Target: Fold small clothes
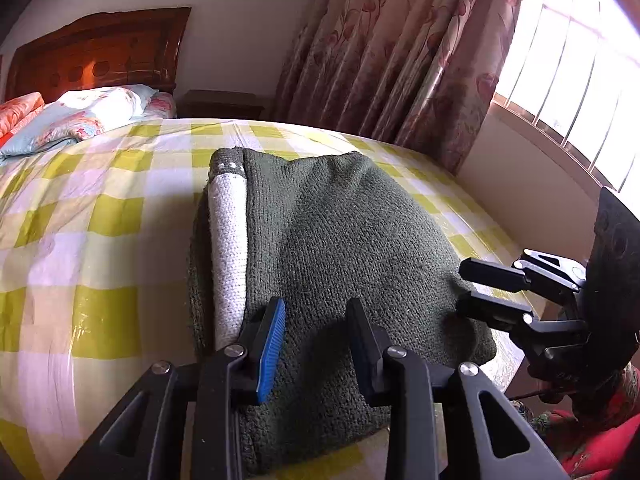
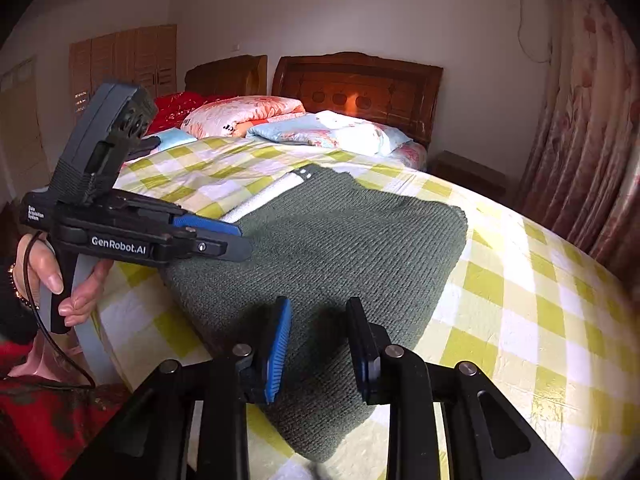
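A dark green knitted garment (image 1: 344, 240) with a white knitted band (image 1: 229, 248) lies folded flat on the yellow-checked bed; it also shows in the right wrist view (image 2: 340, 264). My left gripper (image 1: 316, 320) is open, its fingers just above the garment's near edge, empty. It appears from the side in the right wrist view (image 2: 236, 240). My right gripper (image 2: 318, 328) is open over the garment's near corner, empty. It shows in the left wrist view (image 1: 476, 288) at the garment's right edge, fingers apart.
The checked bedsheet (image 2: 520, 300) spreads around the garment. Folded quilts and pillows (image 2: 280, 120) lie by the wooden headboard (image 2: 360, 84). Floral curtains (image 1: 400, 48) and a barred window (image 1: 580, 60) stand to the right. A nightstand (image 2: 468, 172) is beside the bed.
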### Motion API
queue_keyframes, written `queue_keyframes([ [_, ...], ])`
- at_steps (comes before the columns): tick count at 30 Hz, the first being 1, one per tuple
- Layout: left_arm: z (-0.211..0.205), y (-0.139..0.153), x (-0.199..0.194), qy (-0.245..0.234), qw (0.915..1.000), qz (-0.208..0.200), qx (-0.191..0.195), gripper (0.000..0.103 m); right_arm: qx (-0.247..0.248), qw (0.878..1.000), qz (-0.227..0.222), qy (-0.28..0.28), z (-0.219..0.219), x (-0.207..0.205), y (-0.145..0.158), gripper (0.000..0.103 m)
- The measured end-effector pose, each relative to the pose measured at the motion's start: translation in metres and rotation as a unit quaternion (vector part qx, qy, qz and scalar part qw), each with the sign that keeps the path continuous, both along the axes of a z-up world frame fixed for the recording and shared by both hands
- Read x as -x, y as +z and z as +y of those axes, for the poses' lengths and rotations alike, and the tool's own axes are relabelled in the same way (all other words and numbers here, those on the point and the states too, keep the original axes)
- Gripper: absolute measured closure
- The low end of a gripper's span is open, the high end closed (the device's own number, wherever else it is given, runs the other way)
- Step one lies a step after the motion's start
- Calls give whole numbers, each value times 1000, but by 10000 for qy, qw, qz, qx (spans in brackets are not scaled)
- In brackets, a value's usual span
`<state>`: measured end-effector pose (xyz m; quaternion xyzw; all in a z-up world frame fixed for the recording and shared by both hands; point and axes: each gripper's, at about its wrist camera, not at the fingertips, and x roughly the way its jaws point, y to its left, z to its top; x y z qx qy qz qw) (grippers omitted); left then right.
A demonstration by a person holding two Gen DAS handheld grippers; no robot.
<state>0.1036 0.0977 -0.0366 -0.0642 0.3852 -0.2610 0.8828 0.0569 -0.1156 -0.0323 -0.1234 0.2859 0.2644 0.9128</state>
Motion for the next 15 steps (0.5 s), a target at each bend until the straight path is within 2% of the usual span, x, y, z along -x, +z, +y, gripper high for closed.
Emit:
queue_keyframes([
  [1, 0, -1, 1, 25, 10000, -12, 36, 71, -6, 9999, -105, -40, 1, 2, 1, 68],
  [2, 1, -1, 0, 34, 10000, -24, 68, 71, 9, 9999, -140, -49, 3, 2, -2, 17],
  [3, 1, -2, -1, 21, 10000, -36, 71, 71, 80, 9999, -65, -10, 7, 0, -7, 0],
  [4, 1, -3, 0, -12, 10000, -39, 48, 72, 253, 9997, 9, 23, 13, -1, -15, 0],
  [6, 2, -3, 1, -38, 10000, -21, 70, 72, 585, 9980, -223, 126, 17, 3, -17, 0],
  [11, 1, -5, 7, 129, 9998, -34, 156, 72, 254, 9986, 178, 421, -2, -11, -14, 0],
  [15, -4, -4, 12, 336, 9994, -21, 90, 72, 354, 9968, 250, 672, -4, -17, -15, 0],
])
